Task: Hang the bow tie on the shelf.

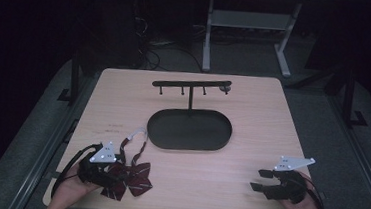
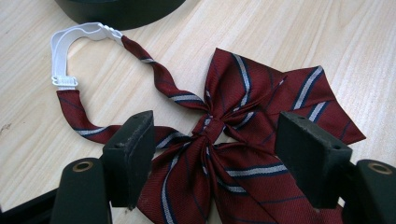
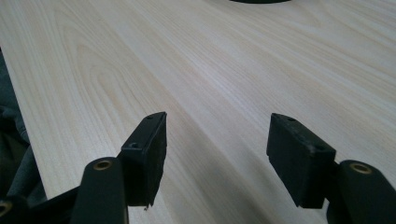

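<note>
1. The left gripper (image 1: 110, 171) sits at the near left corner of the table (image 1: 272, 121), held by a hand (image 1: 69, 190) that comes in from the bottom edge. Its jaws stand spread wide, and nothing is pinched between them.
2. The bow tie (image 2: 219, 154), dark red with grey and navy stripes, lies flat on the wood right under that gripper. In the left gripper view its centre knot sits between the two jaws, with one wing spreading past the right jaw and the lower wings running under both. The pads do not press on the cloth.
3. The bow tie's neck strap (image 2: 159, 77) curls away from the knot toward the tray and ends in a white elastic band (image 2: 60, 51) that bends back on itself.
4. The right gripper (image 1: 265, 181) rests at the near right corner, well apart from the bow tie. Its jaws are also spread, with only bare wood between them.
5. Farther off, near the table's middle, lies a black oval tray (image 1: 189, 130). A thin post rises from its far side and carries a crossbar (image 1: 191, 84) with small pegs.
6. The lower part of the bow tie is cut off by the frame in the left gripper view, and the gripper covers part of it in the high view. A small object at the crossbar's right end is too small to make out. The room beyond the table is dark.
</note>
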`<move>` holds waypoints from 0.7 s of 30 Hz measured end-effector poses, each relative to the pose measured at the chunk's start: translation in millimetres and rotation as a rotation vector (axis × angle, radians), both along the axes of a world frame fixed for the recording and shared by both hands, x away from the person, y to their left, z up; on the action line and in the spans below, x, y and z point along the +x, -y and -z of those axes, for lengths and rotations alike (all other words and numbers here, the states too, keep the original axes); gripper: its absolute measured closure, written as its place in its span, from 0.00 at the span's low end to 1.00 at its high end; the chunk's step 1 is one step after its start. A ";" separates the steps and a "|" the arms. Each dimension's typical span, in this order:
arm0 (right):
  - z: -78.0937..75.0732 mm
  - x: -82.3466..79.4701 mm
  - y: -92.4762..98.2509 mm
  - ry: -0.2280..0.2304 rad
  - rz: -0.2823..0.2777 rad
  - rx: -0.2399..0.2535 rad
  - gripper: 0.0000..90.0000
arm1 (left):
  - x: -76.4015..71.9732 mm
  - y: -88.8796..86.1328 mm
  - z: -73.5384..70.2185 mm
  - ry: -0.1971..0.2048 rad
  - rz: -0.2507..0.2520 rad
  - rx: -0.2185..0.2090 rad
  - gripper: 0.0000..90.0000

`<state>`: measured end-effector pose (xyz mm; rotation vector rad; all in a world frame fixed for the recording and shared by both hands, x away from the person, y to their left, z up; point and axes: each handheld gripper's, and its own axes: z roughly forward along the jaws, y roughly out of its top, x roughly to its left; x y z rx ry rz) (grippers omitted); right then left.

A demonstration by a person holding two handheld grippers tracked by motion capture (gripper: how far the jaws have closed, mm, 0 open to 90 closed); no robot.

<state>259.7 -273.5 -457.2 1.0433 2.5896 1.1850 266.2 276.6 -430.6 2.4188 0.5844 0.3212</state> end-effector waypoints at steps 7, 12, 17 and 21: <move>-0.6 0.1 -0.5 0.001 -0.002 0.001 0.42 | 0.2 -1.5 0.9 -0.004 -0.002 0.005 0.32; -1.0 -1.2 -1.0 0.005 0.001 -0.006 0.42 | 0.9 -1.0 -3.2 0.001 0.006 0.003 0.33; -2.6 -2.7 -1.9 0.005 0.014 -0.007 0.41 | 7.9 -4.8 -13.9 0.019 -0.005 -0.010 0.34; -3.1 -3.6 -2.9 0.007 0.006 -0.003 0.41 | 15.9 -8.4 -21.2 0.028 -0.015 -0.013 0.35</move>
